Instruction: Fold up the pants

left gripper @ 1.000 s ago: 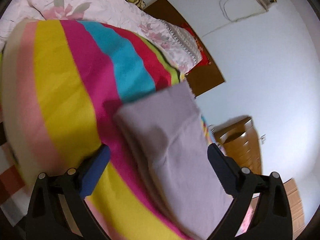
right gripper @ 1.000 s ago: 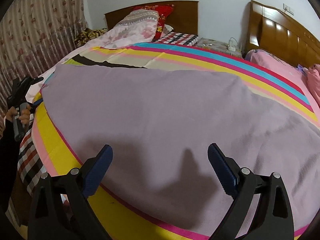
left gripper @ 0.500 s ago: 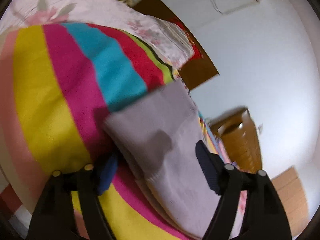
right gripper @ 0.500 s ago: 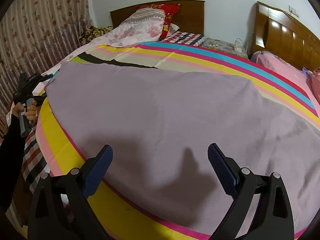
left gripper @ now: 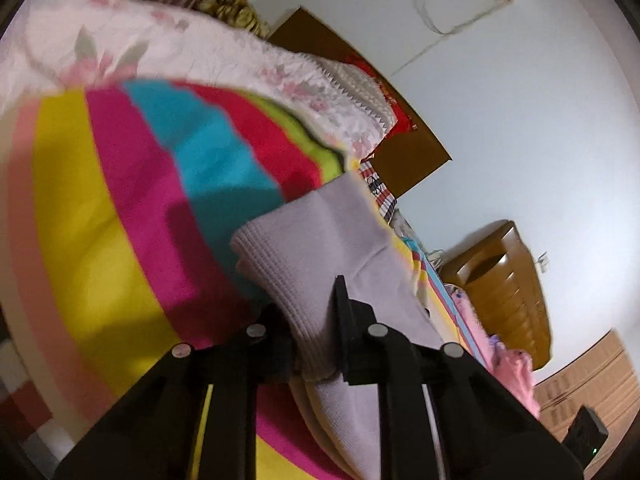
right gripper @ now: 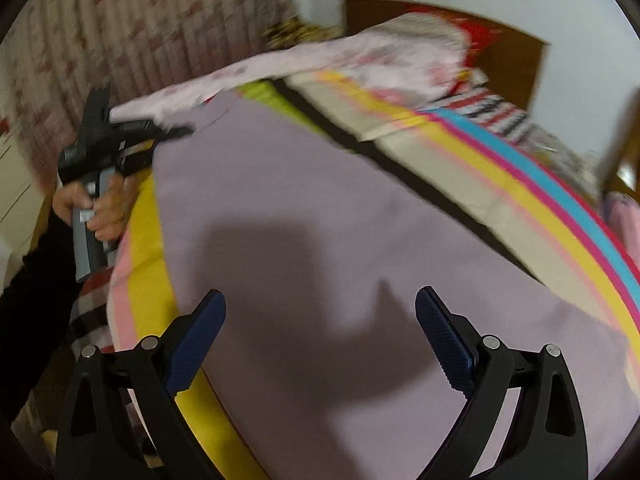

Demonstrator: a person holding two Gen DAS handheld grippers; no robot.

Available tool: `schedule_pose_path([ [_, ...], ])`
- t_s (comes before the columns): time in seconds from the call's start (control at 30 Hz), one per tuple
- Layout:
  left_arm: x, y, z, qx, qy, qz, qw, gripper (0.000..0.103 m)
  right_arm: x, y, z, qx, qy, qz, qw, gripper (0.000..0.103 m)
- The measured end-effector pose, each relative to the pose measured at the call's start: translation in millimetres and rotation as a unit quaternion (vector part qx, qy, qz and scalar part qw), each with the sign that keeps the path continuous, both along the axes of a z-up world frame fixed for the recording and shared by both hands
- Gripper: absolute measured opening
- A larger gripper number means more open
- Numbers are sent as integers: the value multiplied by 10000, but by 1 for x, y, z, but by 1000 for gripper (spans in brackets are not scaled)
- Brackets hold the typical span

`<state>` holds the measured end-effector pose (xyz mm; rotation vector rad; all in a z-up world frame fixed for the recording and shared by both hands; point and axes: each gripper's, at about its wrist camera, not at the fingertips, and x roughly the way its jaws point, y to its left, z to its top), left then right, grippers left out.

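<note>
Lilac pants (right gripper: 320, 248) lie spread flat on a striped bedspread (left gripper: 100, 216). In the left wrist view my left gripper (left gripper: 312, 320) is shut on the ribbed end of the pants (left gripper: 316, 248), which rises slightly off the bed. In the right wrist view my right gripper (right gripper: 320, 332) is open and empty, hovering just above the middle of the pants. The left gripper (right gripper: 120, 140) also shows there at the far left, held in a hand at the pants' corner.
A floral quilt (left gripper: 160, 52) and pillows (right gripper: 432, 44) lie at the head of the bed by the wooden headboard (left gripper: 368, 92). A second wooden bed (left gripper: 504, 288) with pink bedding stands to the right. A curtain (right gripper: 140, 32) hangs behind the left side.
My left gripper moved forward and closed on the ribbed end of the pants, lifting it a little. My right gripper stayed open and swung to the left over the pants.
</note>
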<state>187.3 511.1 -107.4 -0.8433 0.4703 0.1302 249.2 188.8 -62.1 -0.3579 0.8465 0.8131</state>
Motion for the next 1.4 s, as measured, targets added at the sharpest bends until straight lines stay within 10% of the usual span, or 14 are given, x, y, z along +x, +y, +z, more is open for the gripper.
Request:
schedule_pose_path([
  [0.07, 2, -8, 21, 337, -9, -17, 9994, 15, -1, 24, -22, -610, 81, 389, 9973, 96],
  [0.27, -11, -69, 113, 1242, -581, -303, 9901, 14, -2, 0, -19, -375, 132, -87, 9992, 96],
  [0.37, -13, -133, 160, 1879, -904, -780, 9749, 14, -15, -65, 16, 622, -46, -558, 9965, 98],
  [0.6, -17, -360, 175, 3207, -1183, -2464, 9069, 13, -48, -287, 51, 1811, -315, -2966, 9371, 98],
  [0.7, -5, -470, 105, 3818, -565, -3367, 8589, 15, -77, -361, 59, 1844, -552, -3746, 9070, 98],
  [0.83, 3, -522, 32, 3879, 377, -4287, 8151, 24, -105, -416, 59, 1839, -554, -4275, 8834, 98],
  [1.0, -45, -458, 73, 3258, -672, -4011, 8535, 89, -114, -419, 37, 2010, -153, -4037, 8924, 98],
  [1.13, -60, -384, 82, 3539, -391, -2924, 8875, 93, -87, -382, 9, 2453, 625, -3326, 9085, 96],
  [1.23, -57, -337, 62, 3568, 269, -2360, 9035, 92, -66, -343, -9, 2443, 1312, -2849, 9176, 74],
  [1.4, -63, -310, 44, 3598, 531, -2023, 9093, 93, -51, -296, -25, 1987, 1816, -2512, 9297, 71],
])
